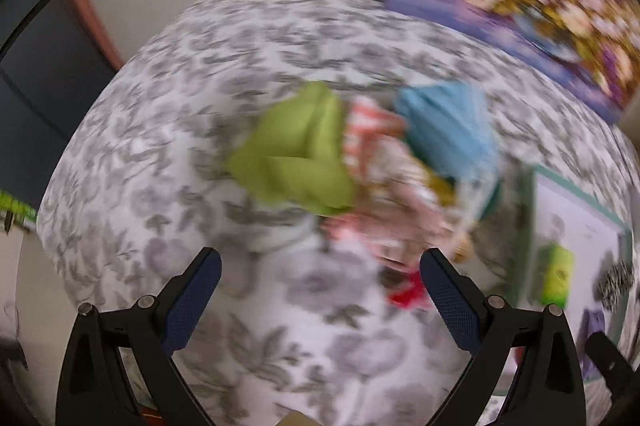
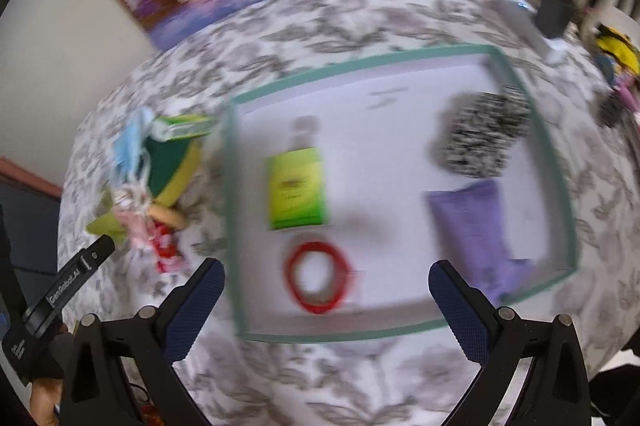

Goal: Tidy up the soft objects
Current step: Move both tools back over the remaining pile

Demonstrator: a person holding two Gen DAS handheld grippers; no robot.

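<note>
Over a grey floral tablecloth (image 1: pixel 168 114), the left gripper (image 1: pixel 320 266) is hovering with fingers spread wide and empty, a heap of soft objects (image 1: pixel 360 162) lying just ahead of its tips. The right gripper (image 2: pixel 326 276), likewise agape, is hanging over a teal-rimmed tray (image 2: pixel 360 60); only its camera is showing the tray's purple cloth (image 2: pixel 476 226), red ring (image 2: pixel 318 282) and green packet (image 2: pixel 296 192) clearly.

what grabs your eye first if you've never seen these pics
The heap of soft things on the floral bedcover stands out first, led by a lime green cloth and a blue cloth. Right of the heap lies a white tray with a teal rim, holding a red ring, a purple cloth and a green packet.
</note>
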